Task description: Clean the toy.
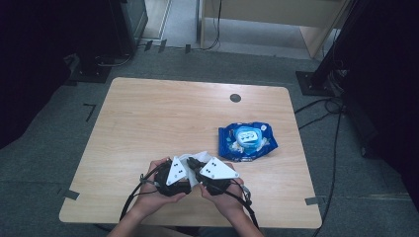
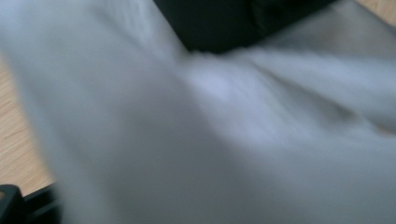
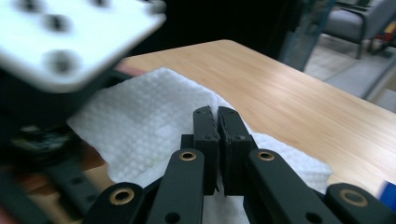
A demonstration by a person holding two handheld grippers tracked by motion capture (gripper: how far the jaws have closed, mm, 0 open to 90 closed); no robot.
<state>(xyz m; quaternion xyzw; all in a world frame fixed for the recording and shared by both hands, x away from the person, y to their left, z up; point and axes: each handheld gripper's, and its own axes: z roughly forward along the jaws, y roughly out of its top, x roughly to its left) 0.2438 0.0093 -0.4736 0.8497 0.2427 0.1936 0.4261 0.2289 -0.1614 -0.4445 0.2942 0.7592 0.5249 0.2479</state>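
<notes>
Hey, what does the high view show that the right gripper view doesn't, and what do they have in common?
The high view alone takes in the blue wipes pack, the dark round disc near the table's far edge, and both hands with the right gripper. The right gripper view alone gives the close look: its jaws pressed together, pinching the white wipe, with the embossed dot pattern visible. Both share the wipe, the wooden table and the left gripper's grey plate.

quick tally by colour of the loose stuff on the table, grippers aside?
White: 1, the wipe, pinched between the shut jaws of the right gripper and lying against the left gripper.
Blue: 1, the wipes pack.
Total: 2
</notes>
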